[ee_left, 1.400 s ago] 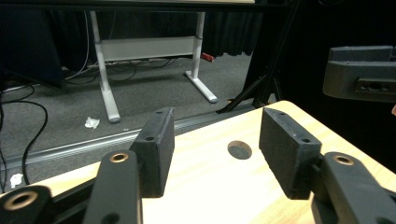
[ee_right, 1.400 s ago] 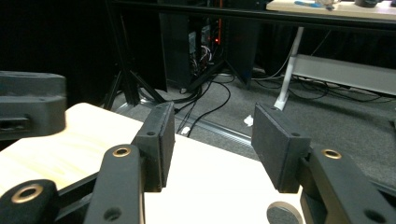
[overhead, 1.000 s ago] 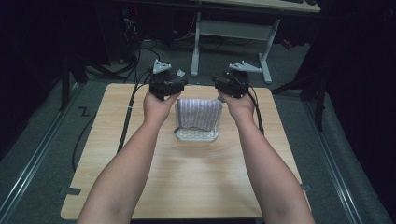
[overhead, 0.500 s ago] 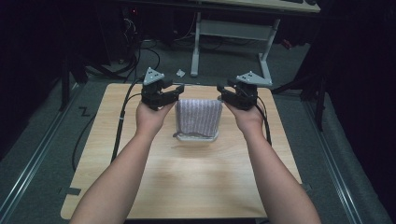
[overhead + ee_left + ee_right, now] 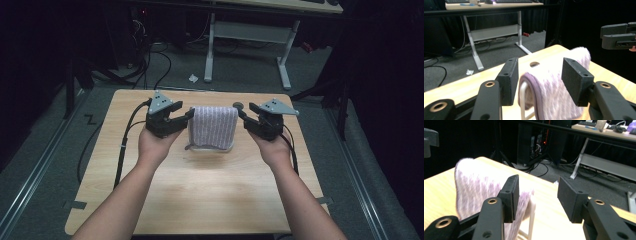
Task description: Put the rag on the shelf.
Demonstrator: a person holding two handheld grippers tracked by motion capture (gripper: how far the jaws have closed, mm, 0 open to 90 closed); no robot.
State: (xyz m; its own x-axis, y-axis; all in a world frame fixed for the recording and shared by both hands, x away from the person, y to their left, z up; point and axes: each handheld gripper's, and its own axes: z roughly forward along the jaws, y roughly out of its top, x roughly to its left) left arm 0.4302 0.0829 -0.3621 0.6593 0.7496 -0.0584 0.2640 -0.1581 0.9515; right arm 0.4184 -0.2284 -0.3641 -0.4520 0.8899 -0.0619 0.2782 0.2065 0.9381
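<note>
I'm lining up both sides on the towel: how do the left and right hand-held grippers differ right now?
The left hand-held gripper has the towel end and white rack bar between its open jaws; the right hand-held gripper has only table between its jaws, with the towel beside one. The left's jaws have just been closing; the right's closed slightly earlier. Both flank the towel, gripping nothing.

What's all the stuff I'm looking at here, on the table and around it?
towel: one, white and purple, draped over a rack mid-table
rack: one, white, under the towel
table: one, light wood, with a hole near its far edge
desk: one, white legs, behind the table
cables: several, black, on the grey floor behind
paper scrap: one, white, on the floor
left gripper: one, black, at the towel's left end, jaws open and just closing, towel edge between them
right gripper: one, black, at the towel's right end, jaws open
hands: two, one on each gripper
</note>
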